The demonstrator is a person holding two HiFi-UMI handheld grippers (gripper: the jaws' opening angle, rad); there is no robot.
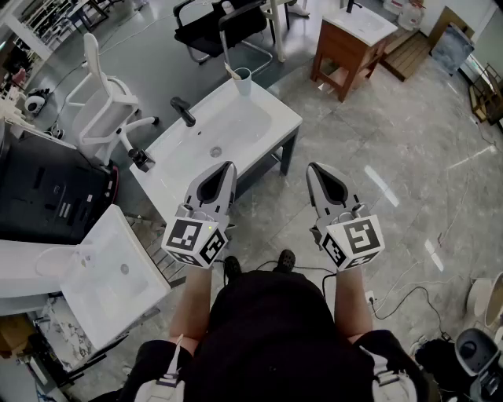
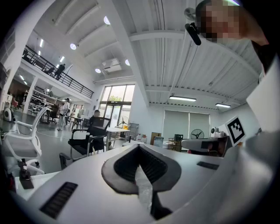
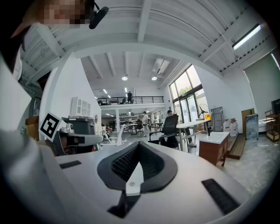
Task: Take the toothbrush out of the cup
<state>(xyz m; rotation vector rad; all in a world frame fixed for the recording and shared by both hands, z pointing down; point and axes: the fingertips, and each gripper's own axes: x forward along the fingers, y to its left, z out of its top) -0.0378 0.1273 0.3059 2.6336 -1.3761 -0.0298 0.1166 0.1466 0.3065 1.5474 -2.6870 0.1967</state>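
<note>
A white cup stands on the far corner of a white sink counter, with a toothbrush leaning out of it to the left. In the head view both grippers are held level side by side, well short of the cup. My left gripper hangs over the counter's near edge; my right gripper is over the floor. On each, the jaws are closed together with nothing between them, as the left gripper and right gripper views also show. Neither gripper view shows the cup.
A black faucet stands at the counter's left side. A second white sink sits at lower left, a white chair beyond it. A wooden vanity and black chair stand farther off. Cables lie on the floor.
</note>
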